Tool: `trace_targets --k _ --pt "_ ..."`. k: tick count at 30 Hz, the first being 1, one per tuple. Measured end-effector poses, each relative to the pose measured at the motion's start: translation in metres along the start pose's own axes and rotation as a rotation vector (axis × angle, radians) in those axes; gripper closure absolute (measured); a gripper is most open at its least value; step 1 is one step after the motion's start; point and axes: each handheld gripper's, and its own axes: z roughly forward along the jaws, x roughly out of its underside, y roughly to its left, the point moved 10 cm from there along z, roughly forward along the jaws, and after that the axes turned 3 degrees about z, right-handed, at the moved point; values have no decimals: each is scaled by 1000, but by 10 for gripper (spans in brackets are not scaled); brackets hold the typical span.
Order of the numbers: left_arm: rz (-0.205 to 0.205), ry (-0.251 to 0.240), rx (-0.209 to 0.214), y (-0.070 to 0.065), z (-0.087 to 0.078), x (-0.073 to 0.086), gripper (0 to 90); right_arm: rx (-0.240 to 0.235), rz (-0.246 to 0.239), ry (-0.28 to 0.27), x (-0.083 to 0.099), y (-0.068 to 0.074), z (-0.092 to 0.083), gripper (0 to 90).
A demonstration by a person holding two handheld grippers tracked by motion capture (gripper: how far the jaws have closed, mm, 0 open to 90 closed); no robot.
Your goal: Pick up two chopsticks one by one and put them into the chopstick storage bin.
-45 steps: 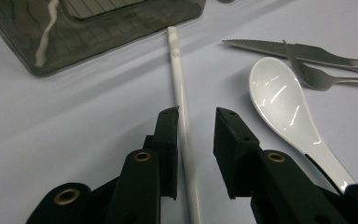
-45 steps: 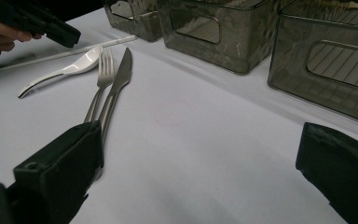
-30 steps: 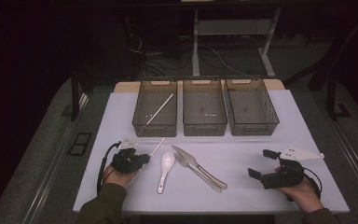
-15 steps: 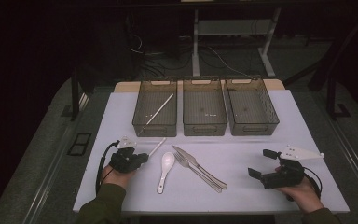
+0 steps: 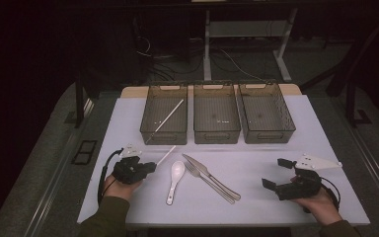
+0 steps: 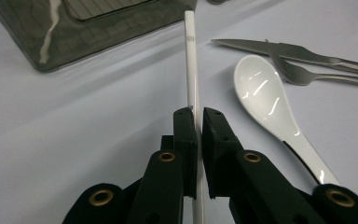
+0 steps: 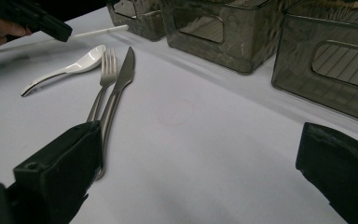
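Left gripper, black two-jaw, is pinched on a thin white plastic chopstick; the pads press on it from both sides, partway along its length. In the high view the left gripper sits near the left front of the white table cover. The chopstick runs from the jaws up toward the front wall of the left smoky-grey plastic bin, tip just short of it. Whether it's lifted or still lying on the cover, cannot tell.

A second white chopstick already lies diagonally inside that left bin, so my guess is sorting: chopsticks go left.

Just beside the held chopstick: white ceramic soup spoon, then a steel fork and a steel table knife lying together toward the middle front of the cover. Middle grey bin and right grey bin stand along the back edge and look empty.

Right gripper is held near the right front corner, jaws spread wide with nothing between them; the right gripper view agrees.

Step in hand, as I read it: grasp done, pick-up of the chopstick. Next move calls for lifting clear of the cover, carrying it over the bin's front wall without the far tip catching the rim, then releasing beside the other chopstick.
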Motion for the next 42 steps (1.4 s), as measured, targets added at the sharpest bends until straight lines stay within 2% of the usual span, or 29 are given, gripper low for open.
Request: trace_targets --k 8,13,20,25,32,42 --pt "26 -16 19 -5 -11 -9 835 1 -9 17 3 -1 5 8" --pt "18 -38 30 -7 -16 -14 835 11 -31 60 9 -2 9 8" --pt "11 -60 56 -11 -22 -25 835 11 -27 66 10 -3 9 8" --pt "22 -69 70 -15 -24 -35 835 14 -22 64 10 -4 8 8" --pt "39 -78 80 -17 -23 -57 835 18 -17 57 9 -6 6 8" --pt "29 -101 81 -10 -19 -89 835 21 -11 51 8 -6 6 8"
